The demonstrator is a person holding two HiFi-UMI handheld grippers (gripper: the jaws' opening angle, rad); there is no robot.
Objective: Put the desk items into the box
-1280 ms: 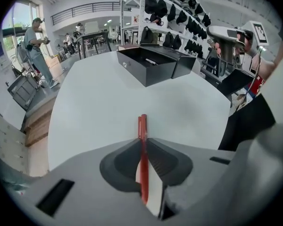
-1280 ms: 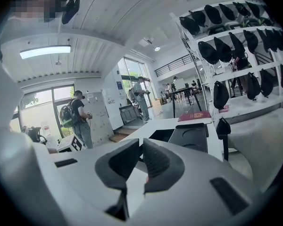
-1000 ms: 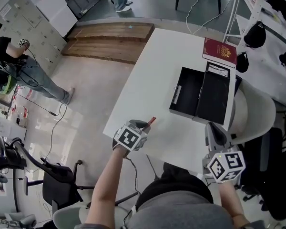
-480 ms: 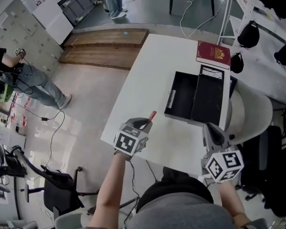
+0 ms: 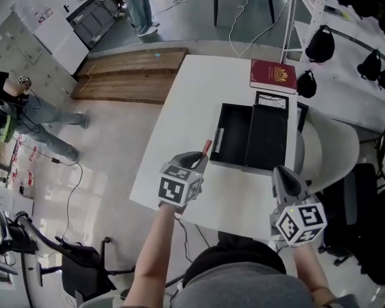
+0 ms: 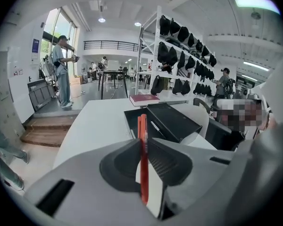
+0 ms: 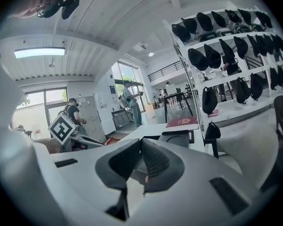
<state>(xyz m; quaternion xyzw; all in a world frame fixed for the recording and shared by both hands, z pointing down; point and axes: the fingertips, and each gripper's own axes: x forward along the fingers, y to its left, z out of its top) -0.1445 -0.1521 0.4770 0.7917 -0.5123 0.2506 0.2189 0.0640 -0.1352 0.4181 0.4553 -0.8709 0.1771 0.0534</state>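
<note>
My left gripper (image 5: 196, 161) is shut on a red pen (image 5: 206, 147), whose tip points at the near left corner of the open black box (image 5: 234, 151). In the left gripper view the red pen (image 6: 142, 145) stands upright between the pads, with the box (image 6: 132, 121) just beyond it. Along the box's left wall lies a thin white item (image 5: 219, 137). My right gripper (image 5: 284, 179) hovers over the table's near right corner, short of the box. Its jaws (image 7: 140, 144) meet with nothing between them.
A dark red book (image 5: 273, 76) lies on the white table (image 5: 186, 101) beyond the box. A white chair (image 5: 330, 153) stands at the table's right, with shelves of black bags (image 5: 321, 43) behind it. People stand on the floor at the left.
The left gripper has carried the red pen forward, closer to the box's near left corner. The right gripper has hardly moved.
</note>
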